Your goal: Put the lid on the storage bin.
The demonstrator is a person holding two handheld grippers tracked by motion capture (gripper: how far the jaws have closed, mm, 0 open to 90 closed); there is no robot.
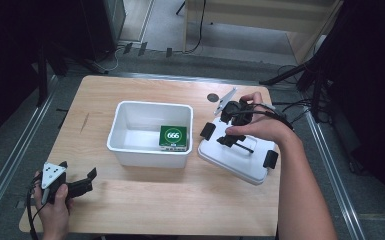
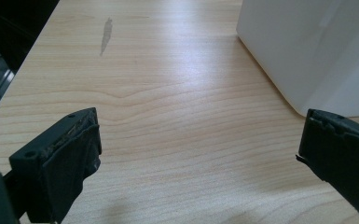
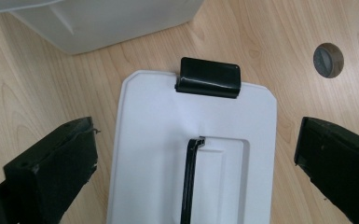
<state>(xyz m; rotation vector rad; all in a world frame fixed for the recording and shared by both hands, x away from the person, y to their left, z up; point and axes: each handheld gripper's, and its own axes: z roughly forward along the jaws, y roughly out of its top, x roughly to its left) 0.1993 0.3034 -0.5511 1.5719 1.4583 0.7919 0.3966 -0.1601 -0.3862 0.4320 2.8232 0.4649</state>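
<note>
A white bin stands mid-table with a green box marked 666 inside it. To its right lies the white lid, flat on the table, with black clips at its ends and a black handle. My right gripper hovers over the lid, open. In the right gripper view its jaws straddle the lid, with the handle between them and one clip ahead. My left gripper rests open at the front left, holding nothing.
The bin's wall rises ahead and to the right of the left gripper. A round grommet sits in the table behind the lid. Dark stands and cables crowd the floor beyond the right edge.
</note>
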